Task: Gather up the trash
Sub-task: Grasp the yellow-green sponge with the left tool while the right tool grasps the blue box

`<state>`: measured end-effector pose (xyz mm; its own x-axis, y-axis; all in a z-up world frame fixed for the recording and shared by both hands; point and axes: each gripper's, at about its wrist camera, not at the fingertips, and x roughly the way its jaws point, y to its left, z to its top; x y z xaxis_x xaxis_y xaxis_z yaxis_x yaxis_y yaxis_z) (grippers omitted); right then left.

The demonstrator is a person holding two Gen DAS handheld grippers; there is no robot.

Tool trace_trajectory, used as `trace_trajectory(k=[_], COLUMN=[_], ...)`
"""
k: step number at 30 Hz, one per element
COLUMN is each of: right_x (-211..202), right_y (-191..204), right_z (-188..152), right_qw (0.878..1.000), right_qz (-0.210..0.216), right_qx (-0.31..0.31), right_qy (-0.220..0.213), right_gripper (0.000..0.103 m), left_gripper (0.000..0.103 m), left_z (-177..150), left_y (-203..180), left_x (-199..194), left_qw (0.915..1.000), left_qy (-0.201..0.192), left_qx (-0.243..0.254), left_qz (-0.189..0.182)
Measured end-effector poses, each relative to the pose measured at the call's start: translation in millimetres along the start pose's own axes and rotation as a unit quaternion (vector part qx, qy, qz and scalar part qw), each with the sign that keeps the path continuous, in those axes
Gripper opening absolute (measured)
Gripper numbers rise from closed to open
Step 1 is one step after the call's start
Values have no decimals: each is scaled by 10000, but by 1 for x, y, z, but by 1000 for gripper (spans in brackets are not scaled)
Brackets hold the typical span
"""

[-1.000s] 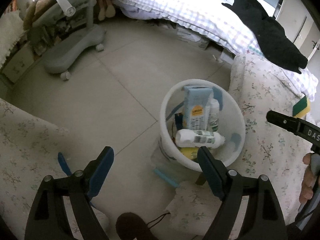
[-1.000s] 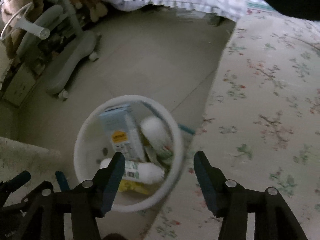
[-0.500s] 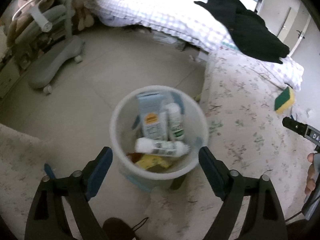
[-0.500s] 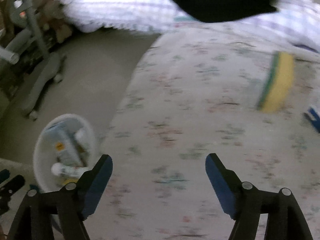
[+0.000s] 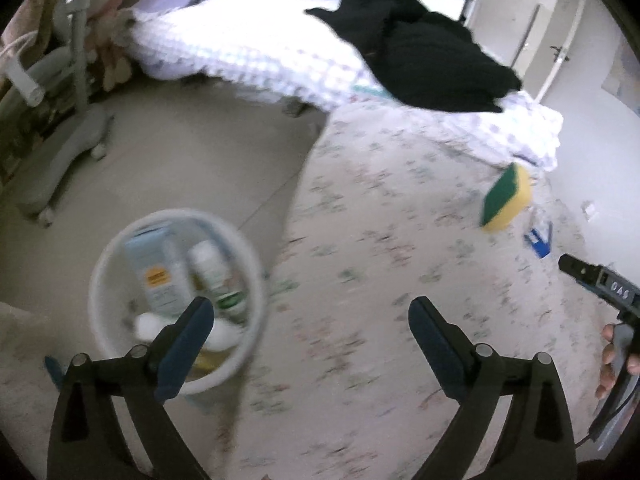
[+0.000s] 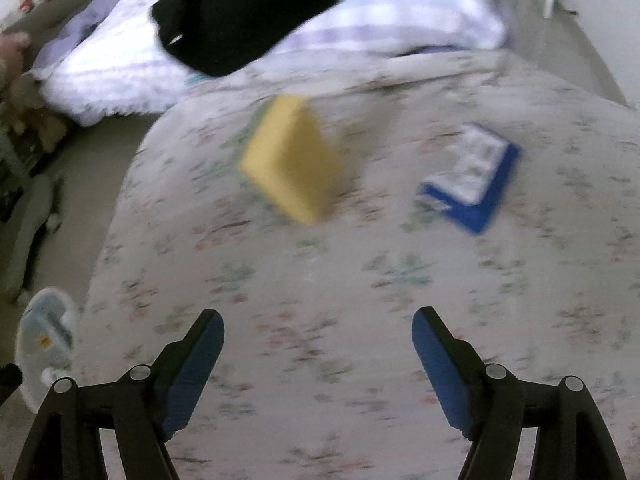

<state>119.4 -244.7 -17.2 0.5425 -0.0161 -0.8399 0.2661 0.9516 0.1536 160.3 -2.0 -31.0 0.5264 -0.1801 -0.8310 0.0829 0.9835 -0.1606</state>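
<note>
Both views are blurred. The left gripper (image 5: 310, 318) hangs over the edge of a bed with a flowered cover (image 5: 380, 280), and its blue-padded fingers (image 5: 188, 336) are spreading wider at this moment with nothing between them. Its left finger overlaps the rim of a white bin (image 5: 100, 280) that stands on the floor (image 5: 180, 168) just beside the bed. The bin holds a pale blue carton (image 5: 158, 272) standing upright, a white bottle with a green label (image 5: 216, 276) beside it, another white bottle (image 5: 150, 326) lying across the bottom, and something yellow under them that is too hidden to name.

The right gripper (image 6: 318, 354) points down at the flowered cover (image 6: 320, 320), its fingers (image 6: 196, 364) standing wide apart and empty. Beyond them a yellow sponge (image 6: 292, 160) with a green scrub side lies on the cover, tilted up on an edge. To its right, well apart from it, lies a flat blue and white packet (image 6: 470, 176). In the left view the sponge (image 5: 506, 196) and the packet (image 5: 538, 236) show near the far right side of the bed, and the right gripper's body (image 5: 600, 284) enters at the right edge, with a hand (image 5: 614, 360) wrapped around its handle.

A black garment (image 5: 420, 52) lies over a checked quilt (image 5: 248, 48) at the far end of the bed. A grey chair base on wheels (image 5: 64, 160) stands on the floor to the left.
</note>
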Motion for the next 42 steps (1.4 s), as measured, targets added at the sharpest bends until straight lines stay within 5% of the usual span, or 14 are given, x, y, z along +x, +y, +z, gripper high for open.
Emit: trace_trajectory(k=[6, 9, 13, 18, 23, 28, 35, 42], right_x=[-2, 3, 18, 48, 58, 70, 80, 102], right_y=[-64, -85, -95, -117, -126, -127, -103, -72], right_z=[4, 16, 28, 35, 42, 45, 53, 54], right_qw=[9972, 9961, 9973, 9940, 9921, 9915, 9896, 9953], right_qz=[-138, -205, -370, 192, 115, 99, 257, -171], right_qx=[717, 830, 484, 1065, 1186, 1233, 1318, 861], right_qy=[-126, -237, -404, -145, -401, -412, -514, -403], right_gripper=[82, 82, 85, 89, 89, 89, 89, 89], left_gripper=[103, 103, 103, 103, 86, 32, 31, 31], left_z=[10, 18, 34, 55, 69, 77, 75, 66], left_y=[-74, -112, -144, -178, -200, -204, -186, -166], left_x=[11, 29, 57, 81, 97, 108, 94, 75], left_qw=[9966, 9938, 9940, 9940, 9891, 9881, 9870, 9868], left_qy=[-448, -402, -119, -374, -521, -434, -526, -504], left_qx=[528, 954, 876, 767, 771, 808, 825, 923], left_qz=[-437, -417, -639, -685, -1144, -1233, -1274, -1235])
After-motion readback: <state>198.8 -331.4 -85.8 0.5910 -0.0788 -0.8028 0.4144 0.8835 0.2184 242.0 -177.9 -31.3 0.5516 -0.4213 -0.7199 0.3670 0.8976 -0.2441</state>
